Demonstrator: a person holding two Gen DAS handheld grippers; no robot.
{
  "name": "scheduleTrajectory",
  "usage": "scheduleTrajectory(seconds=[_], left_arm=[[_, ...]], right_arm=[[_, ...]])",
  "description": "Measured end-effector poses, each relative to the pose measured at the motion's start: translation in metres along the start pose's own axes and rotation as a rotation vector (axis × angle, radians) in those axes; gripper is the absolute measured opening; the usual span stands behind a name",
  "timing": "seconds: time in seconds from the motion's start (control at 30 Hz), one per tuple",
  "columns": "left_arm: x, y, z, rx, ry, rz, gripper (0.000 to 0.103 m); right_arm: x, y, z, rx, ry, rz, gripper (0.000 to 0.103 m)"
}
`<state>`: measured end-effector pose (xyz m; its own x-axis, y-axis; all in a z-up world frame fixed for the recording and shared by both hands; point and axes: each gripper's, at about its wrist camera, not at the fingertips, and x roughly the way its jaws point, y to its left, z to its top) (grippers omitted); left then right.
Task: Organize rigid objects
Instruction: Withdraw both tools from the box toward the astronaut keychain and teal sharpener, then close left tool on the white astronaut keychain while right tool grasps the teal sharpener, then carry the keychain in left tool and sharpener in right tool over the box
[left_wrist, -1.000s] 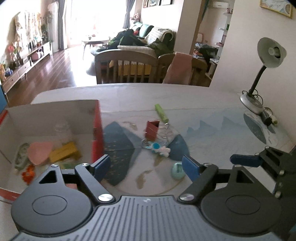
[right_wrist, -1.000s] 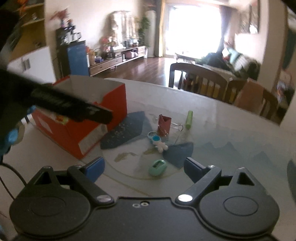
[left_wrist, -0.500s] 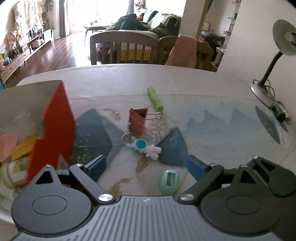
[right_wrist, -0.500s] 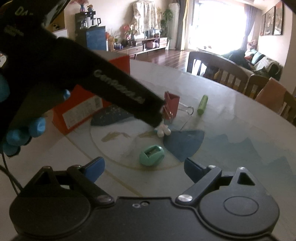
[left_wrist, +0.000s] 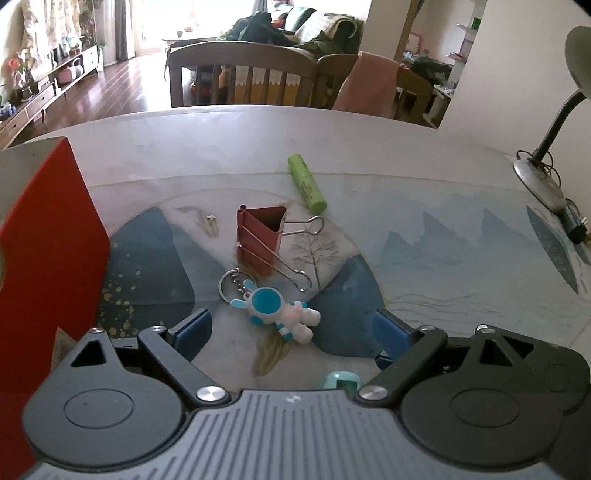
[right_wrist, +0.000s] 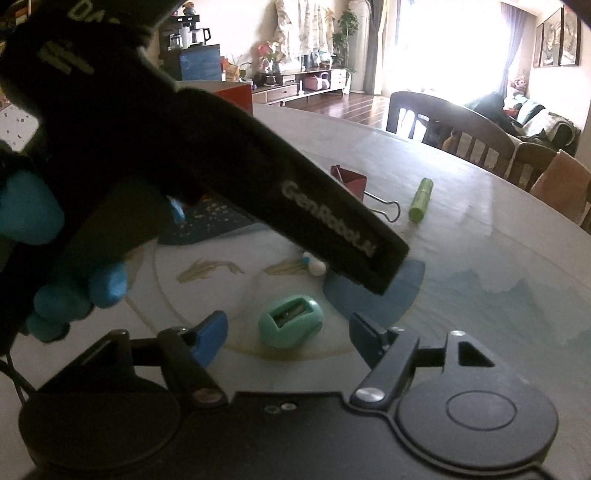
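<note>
- blue-padded fingers (left_wrist: 193, 330) of the left gripper (left_wrist: 293, 330) stand wide apart and hold nothing; the astronaut keychain (left_wrist: 279, 314) lies on the table (left_wrist: 424, 177) between their tips, untouched by either pad.
- dark red binder clip (left_wrist: 260, 232) sits just beyond the keychain, its wire handles splayed toward the right; the keychain's metal ring lies close beside its near end.
- green cylinder (left_wrist: 306, 182) lies on its side past the clip, near the far edge of the printed mat.
- teal pencil sharpener (right_wrist: 290, 320) rests between the parted fingers of the right gripper (right_wrist: 288, 330), with clear space on both sides; those fingers also grip nothing.
- red cardboard box (left_wrist: 48, 236) stands at the left of the left wrist view, its wall upright beside the left gripper.
- gloved hand (right_wrist: 74, 280) in blue holds the black body of the left gripper, which crosses the right wrist view and hides most of the keychain.
- desk lamp (left_wrist: 546, 173) stands at the table's right edge; wooden chairs (left_wrist: 240, 70) stand behind the far side.
</note>
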<state>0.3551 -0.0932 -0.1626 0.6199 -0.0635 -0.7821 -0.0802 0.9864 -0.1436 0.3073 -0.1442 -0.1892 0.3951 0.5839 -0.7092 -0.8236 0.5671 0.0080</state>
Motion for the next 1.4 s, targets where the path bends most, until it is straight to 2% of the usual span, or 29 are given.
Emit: scheduleTrajectory(seconds=[0.43, 0.53, 0.63, 0.67, 0.73, 0.8, 0.87, 0.97, 1.4], left_arm=[[0.018, 0.002, 0.000, 0.014, -0.038, 0.041, 0.093], [0.020, 0.000, 0.000, 0.030, -0.043, 0.045, 0.080], [0.023, -0.001, -0.001, 0.033, -0.036, 0.059, 0.077], [0.025, -0.001, -0.001, 0.031, -0.033, 0.061, 0.071], [0.028, 0.000, -0.001, 0.028, -0.025, 0.051, 0.064], [0.030, -0.001, -0.001, 0.029, -0.027, 0.053, 0.064], [0.032, -0.003, -0.001, 0.033, -0.028, 0.049, 0.060], [0.033, -0.005, -0.001, 0.039, -0.032, 0.055, 0.060], [0.024, 0.003, -0.002, -0.018, -0.031, 0.050, 0.059]], right_arm=[[0.006, 0.006, 0.001, -0.036, -0.014, 0.016, 0.058], [0.006, 0.007, 0.001, -0.044, -0.020, 0.011, 0.053], [0.005, 0.008, 0.000, -0.042, -0.021, 0.010, 0.052], [0.005, 0.008, -0.001, -0.041, -0.022, 0.010, 0.051], [0.003, 0.008, -0.001, -0.039, -0.023, 0.009, 0.048], [0.003, 0.007, -0.002, -0.039, -0.023, 0.008, 0.046], [0.002, 0.007, -0.002, -0.038, -0.024, 0.006, 0.041], [0.001, 0.006, -0.002, -0.033, -0.024, 0.005, 0.037], [-0.023, -0.007, -0.004, 0.044, -0.032, -0.020, 0.037]])
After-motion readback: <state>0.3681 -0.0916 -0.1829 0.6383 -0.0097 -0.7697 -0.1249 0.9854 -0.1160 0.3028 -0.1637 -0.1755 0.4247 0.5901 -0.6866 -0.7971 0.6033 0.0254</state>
